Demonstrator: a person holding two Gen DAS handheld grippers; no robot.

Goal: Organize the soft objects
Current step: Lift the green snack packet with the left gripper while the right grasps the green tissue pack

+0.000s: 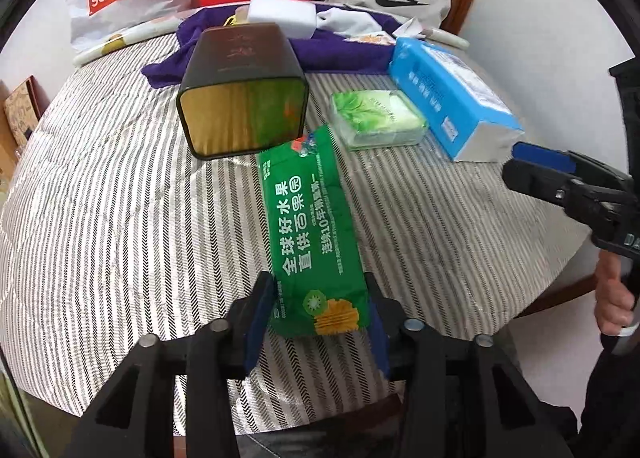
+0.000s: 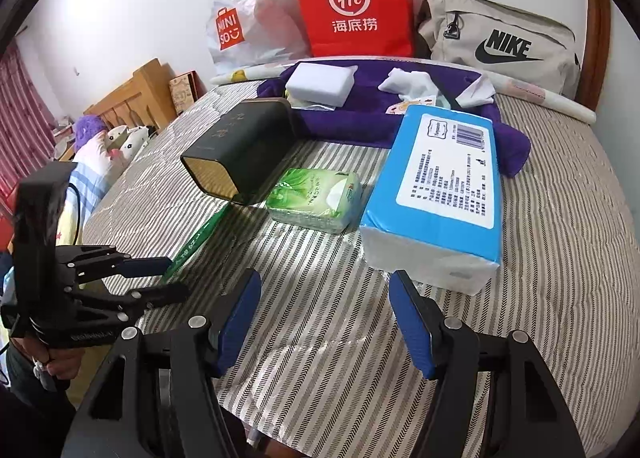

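Left wrist: one left gripper (image 1: 318, 308) grips one green packet (image 1: 310, 226)

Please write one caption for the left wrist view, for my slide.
Left tool shut on green tissue pack before the open black tin on the striped bedcover.

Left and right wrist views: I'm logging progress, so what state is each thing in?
Left gripper: shut on the green pack.
Right gripper: open, holding nothing.
Green pack: gripped at one end.
Dark box: on its side, open.
Blue tissue pack: lying sealed.
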